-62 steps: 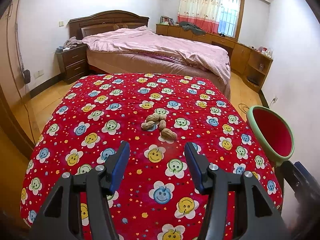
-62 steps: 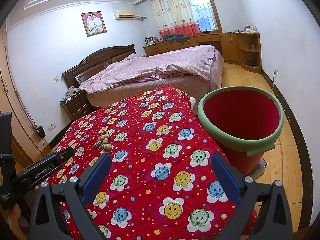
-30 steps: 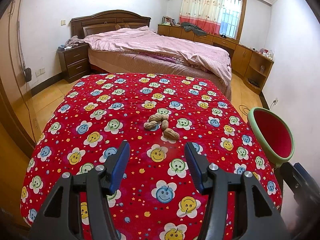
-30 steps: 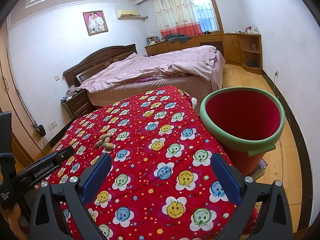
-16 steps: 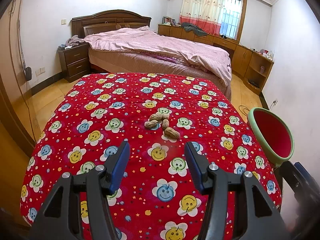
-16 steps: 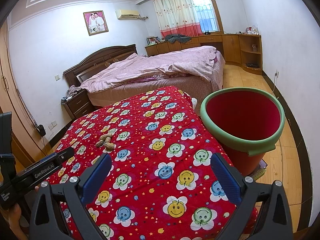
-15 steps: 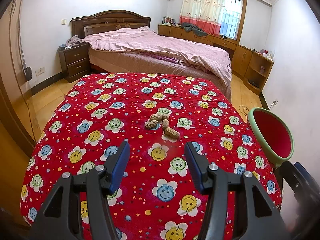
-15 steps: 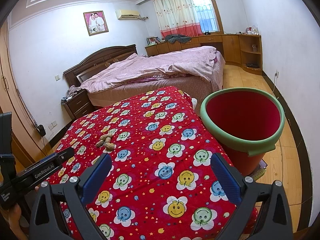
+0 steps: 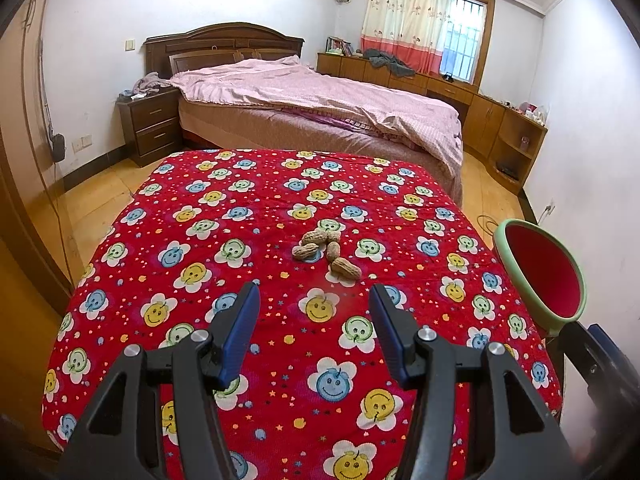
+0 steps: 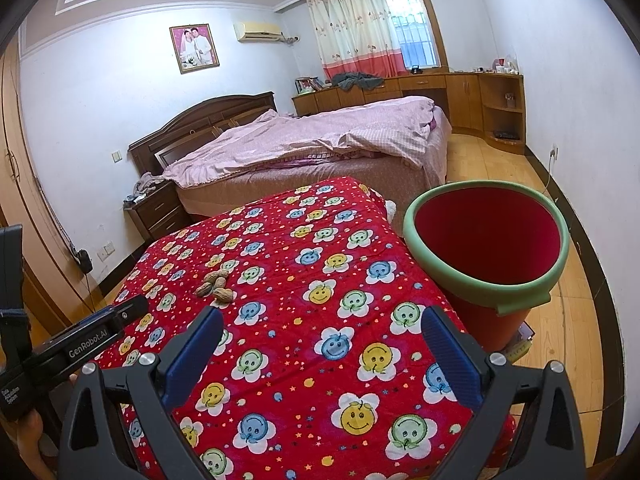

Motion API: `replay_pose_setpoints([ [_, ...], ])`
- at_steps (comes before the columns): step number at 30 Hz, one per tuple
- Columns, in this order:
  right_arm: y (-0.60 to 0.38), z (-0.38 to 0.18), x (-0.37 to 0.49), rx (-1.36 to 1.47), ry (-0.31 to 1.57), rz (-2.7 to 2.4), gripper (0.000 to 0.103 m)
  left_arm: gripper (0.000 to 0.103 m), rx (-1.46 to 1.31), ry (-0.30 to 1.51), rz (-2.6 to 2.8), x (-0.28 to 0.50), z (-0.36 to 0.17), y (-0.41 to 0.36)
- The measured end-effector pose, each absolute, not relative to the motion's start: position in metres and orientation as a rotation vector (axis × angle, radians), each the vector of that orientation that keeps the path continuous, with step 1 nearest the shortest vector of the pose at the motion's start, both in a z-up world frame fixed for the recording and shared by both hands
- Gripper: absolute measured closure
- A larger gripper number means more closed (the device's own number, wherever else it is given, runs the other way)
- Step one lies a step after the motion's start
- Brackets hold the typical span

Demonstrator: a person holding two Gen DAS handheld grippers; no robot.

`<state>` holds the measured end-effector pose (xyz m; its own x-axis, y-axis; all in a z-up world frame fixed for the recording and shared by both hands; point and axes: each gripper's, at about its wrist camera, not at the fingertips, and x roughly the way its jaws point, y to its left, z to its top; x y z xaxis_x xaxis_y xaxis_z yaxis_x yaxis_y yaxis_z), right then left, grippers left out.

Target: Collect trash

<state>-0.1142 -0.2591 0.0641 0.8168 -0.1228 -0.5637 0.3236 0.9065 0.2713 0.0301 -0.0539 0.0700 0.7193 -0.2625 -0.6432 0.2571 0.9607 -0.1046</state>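
Peanuts on red quilted table

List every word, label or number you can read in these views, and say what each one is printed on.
"GenRobot.AI": white lettering on the black body of the left gripper, seen in the right wrist view.
Small white label lower on the same gripper body: too small and angled to read reliably.
Framed wall photo: no readable text.
Air conditioner, red bin, patterned quilt: no text visible.

The surface wears a bright red cloth covered in smiley-face flowers in yellow, blue and green, plus tiny stars. On it, tan peanuts. Beside the surface, a red bin with a pale green rim. Each hand-held gripper is black with blue pads
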Motion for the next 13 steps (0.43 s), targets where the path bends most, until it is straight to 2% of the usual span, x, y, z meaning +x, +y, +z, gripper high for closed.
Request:
replay_pose_setpoints([
  [13, -0.2562, 0.0642, -0.1139, 0.365, 0.568, -0.242, 0.002, 0.046, -0.010, 0.712, -0.286, 0.0281, 0.0718, -0.0515],
])
